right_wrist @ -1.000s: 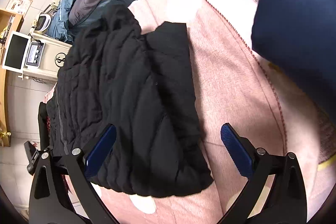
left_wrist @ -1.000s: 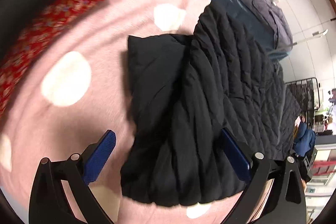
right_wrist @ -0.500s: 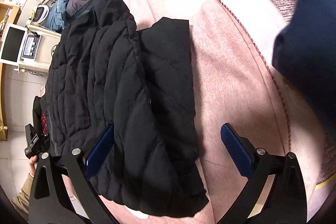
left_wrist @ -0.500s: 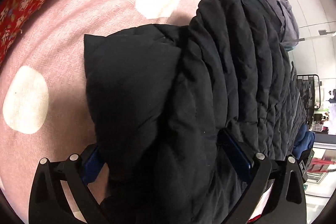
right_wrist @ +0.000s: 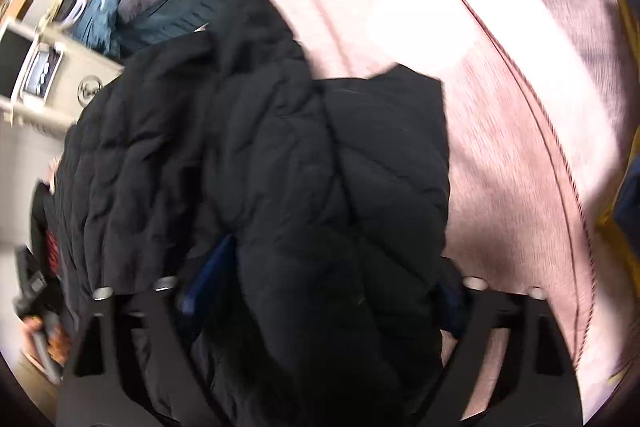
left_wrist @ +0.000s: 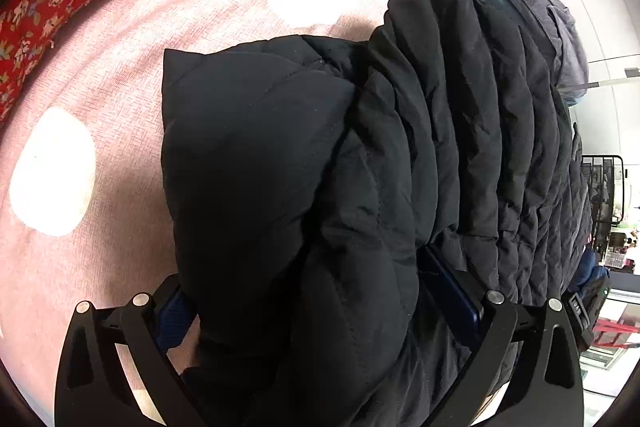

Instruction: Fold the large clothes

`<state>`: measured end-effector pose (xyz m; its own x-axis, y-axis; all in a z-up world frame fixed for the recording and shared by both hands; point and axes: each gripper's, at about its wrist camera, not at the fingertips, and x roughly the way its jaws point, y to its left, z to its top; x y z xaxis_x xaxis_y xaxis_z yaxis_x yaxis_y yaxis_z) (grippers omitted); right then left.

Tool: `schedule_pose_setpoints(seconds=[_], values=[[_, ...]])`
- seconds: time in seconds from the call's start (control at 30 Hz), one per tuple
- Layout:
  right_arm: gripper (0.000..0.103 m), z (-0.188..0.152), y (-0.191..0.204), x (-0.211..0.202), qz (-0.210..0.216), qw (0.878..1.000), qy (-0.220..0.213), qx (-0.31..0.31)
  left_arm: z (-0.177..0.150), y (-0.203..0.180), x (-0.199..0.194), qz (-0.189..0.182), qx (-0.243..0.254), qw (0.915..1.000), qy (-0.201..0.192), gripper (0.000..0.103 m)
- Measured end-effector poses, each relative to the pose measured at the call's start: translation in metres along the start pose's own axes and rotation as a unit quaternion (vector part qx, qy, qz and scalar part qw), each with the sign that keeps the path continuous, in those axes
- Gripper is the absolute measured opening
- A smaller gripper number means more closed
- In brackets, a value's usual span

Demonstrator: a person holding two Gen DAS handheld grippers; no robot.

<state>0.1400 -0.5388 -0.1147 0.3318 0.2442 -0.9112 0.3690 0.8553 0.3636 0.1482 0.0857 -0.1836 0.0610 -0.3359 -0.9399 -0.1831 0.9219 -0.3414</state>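
We are at the grasping step of a fold — both grippers are down on the near end of the black quilted puffer jacket point(left_wrist: 420, 147), which lies on the pink blanket with white spots point(left_wrist: 120, 107). The left gripper point(left_wrist: 312, 303) has its jaws spread wide with a thick fold of the jacket bulging between them; we cannot tell whether the pads press it yet. The right gripper point(right_wrist: 320, 291) has its jaws closing around the neighbouring bunch of padding, the blue pads point(right_wrist: 208, 275) half buried in fabric. Next, we judge, both need a firm pinch before lifting together — puffy, slippery layers could slide out of a shallow grip.
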Motion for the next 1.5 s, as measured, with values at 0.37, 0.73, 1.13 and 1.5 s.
schedule_pose_setpoints(seconds=[0.37, 0.73, 1.13, 1.5], values=[[0.022, -0.027, 0.038, -0.041, -0.062, 0.985, -0.065, -0.149, -0.032, -0.050, -0.042, 0.065, 0.094, 0.9918, -0.056, 0.033], [0.017, -0.071, 0.055, -0.120, -0.028, 0.981, -0.121, -0.147, -0.105, -0.098, -0.136, 0.033, 0.151, 0.9794, -0.130, 0.021], [0.016, -0.124, 0.061, -0.168, -0.059, 0.977, -0.120, -0.166, -0.153, -0.111, -0.144, 0.017, 0.181, 0.9728, -0.144, 0.019], [0.014, -0.093, 0.267, -0.199, -0.004, 0.930, -0.184, -0.318, -0.127, 0.003, -0.317, -0.031, 0.126, 0.9391, -0.318, 0.019]])
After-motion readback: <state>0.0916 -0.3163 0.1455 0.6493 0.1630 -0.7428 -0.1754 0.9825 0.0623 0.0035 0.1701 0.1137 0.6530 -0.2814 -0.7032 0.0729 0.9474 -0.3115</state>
